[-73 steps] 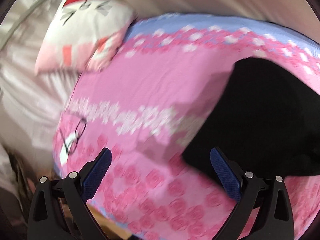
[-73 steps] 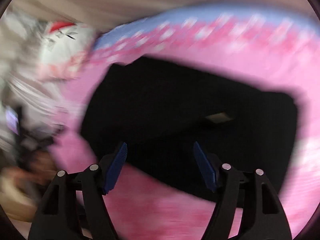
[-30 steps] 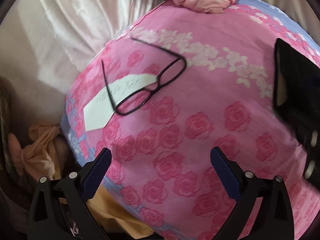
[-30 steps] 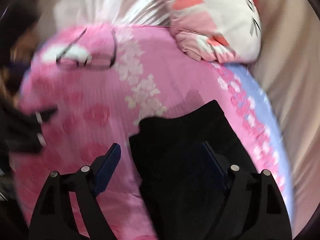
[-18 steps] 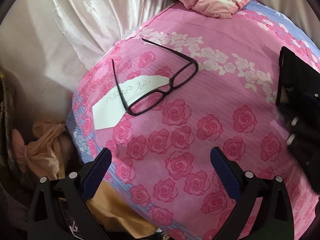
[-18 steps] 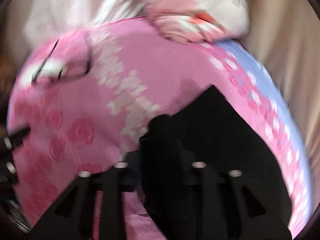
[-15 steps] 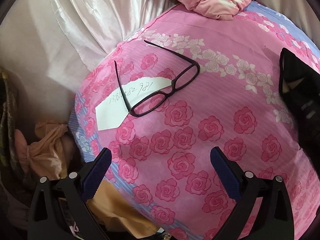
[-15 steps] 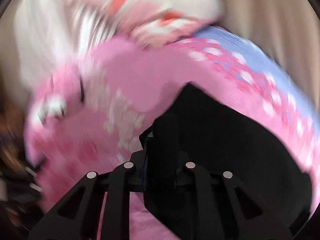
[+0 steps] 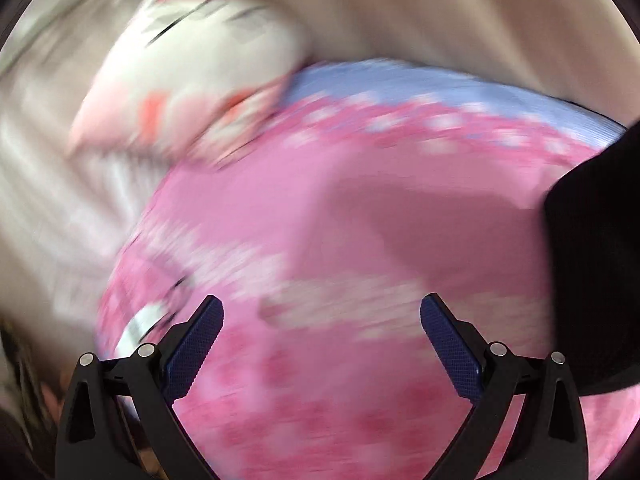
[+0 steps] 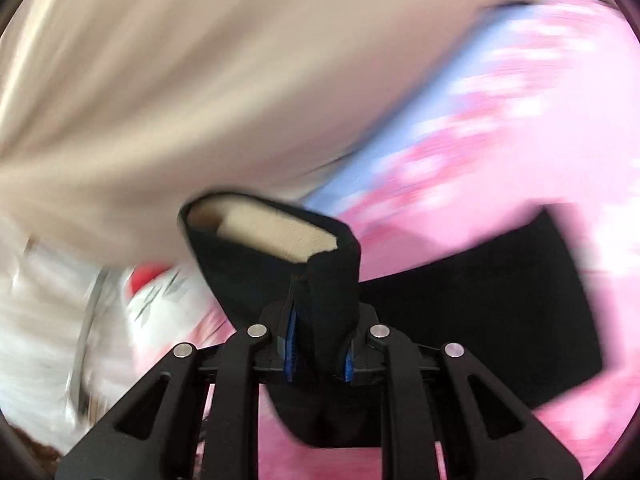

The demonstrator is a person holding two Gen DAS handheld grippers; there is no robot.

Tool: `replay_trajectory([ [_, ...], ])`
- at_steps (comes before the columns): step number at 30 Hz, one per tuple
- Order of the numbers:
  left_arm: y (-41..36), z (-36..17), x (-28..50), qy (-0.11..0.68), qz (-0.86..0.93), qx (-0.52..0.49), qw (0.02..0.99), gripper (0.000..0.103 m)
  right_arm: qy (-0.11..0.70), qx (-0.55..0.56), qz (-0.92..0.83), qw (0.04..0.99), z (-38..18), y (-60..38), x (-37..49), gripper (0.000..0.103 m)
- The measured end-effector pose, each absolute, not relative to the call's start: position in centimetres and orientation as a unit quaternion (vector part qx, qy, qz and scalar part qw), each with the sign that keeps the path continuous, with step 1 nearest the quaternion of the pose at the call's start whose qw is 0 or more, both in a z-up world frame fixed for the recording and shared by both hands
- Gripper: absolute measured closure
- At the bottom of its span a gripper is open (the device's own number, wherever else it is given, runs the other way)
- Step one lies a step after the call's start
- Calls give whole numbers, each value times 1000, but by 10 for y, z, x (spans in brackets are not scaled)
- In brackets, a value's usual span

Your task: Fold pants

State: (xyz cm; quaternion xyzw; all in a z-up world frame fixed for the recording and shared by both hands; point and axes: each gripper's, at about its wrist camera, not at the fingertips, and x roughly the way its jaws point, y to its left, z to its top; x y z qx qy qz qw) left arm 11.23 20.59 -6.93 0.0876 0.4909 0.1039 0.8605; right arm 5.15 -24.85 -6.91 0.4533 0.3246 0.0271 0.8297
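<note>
The black pants [image 10: 500, 292] lie on a pink rose-print bed cover [image 10: 540, 128]. My right gripper [image 10: 320, 344] is shut on an edge of the pants and holds it lifted, so a pale inner lining shows at the top of the raised fold. In the left wrist view the pants [image 9: 592, 264] hang as a dark mass at the right edge. My left gripper [image 9: 320, 320] is open and empty over the pink cover [image 9: 320, 220], left of the pants. Both views are motion-blurred.
A white and pink cartoon-print pillow [image 9: 200, 72] lies at the far left of the bed, also in the right wrist view [image 10: 160, 300]. Beige curtain or wall [image 10: 200, 80] runs behind the bed. A blurred paper slip and glasses [image 9: 152, 312] lie near the left finger.
My right gripper has closed on the pants edge and lifted it, swinging round. My left gripper has swung from the glasses end of the bed toward the pillow and pants, still open.
</note>
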Motion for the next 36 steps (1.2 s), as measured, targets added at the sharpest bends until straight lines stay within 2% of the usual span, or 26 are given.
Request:
replay_trajectory([
  [2,147,-67,120,486,60,114,865,5,351,434,-38,829,-109,-289,25,85],
  [4,104,-69,122,488,28,131,863,5,388,441,-55,807,-159,-309,13,79],
  [5,83,-72,123,492,14,140,859,5,396,472,-58,785,-190,-320,3,71],
  [6,56,-76,122,497,-3,150,854,5,372,513,-37,773,-201,-328,-6,68],
  [7,39,-79,121,502,-12,159,850,5,354,545,-30,760,-205,-334,-14,59],
  [8,18,-83,118,507,-22,170,845,5,356,552,-47,752,-202,-339,-22,38],
  [9,3,-85,116,508,-28,177,842,5,353,549,-62,755,-197,-344,-30,38],
  [13,-28,-96,111,516,-38,192,834,5,325,501,-38,802,-154,-357,-42,38],
  [17,-43,-106,114,523,-31,197,829,5,379,358,28,853,-117,-320,2,38],
  [18,-47,-109,115,523,-27,201,828,5,392,328,30,859,-119,-312,9,41],
  [19,-51,-111,115,521,-23,207,828,5,416,291,33,861,-126,-301,20,53],
  [20,-56,-113,114,518,-20,213,828,5,452,260,35,853,-137,-293,28,79],
  [21,-58,-113,114,517,-18,217,828,5,470,246,27,847,-141,-291,28,84],
  [23,-60,-114,115,518,-17,218,827,5,458,233,25,858,-128,-293,18,92],
  [26,-59,-117,116,522,-15,214,826,5,489,188,13,852,-139,-293,11,91],
  [28,-57,-123,118,532,-15,205,822,5,500,198,12,843,-153,-300,3,83],
  [29,-57,-126,119,538,-18,201,819,5,495,205,3,844,-144,-302,5,74],
  [33,-60,-126,119,535,-12,213,817,5,428,186,-38,884,-86,-299,5,73],
  [36,-57,-126,119,539,-13,207,816,5,404,168,24,899,-59,-272,23,73],
])
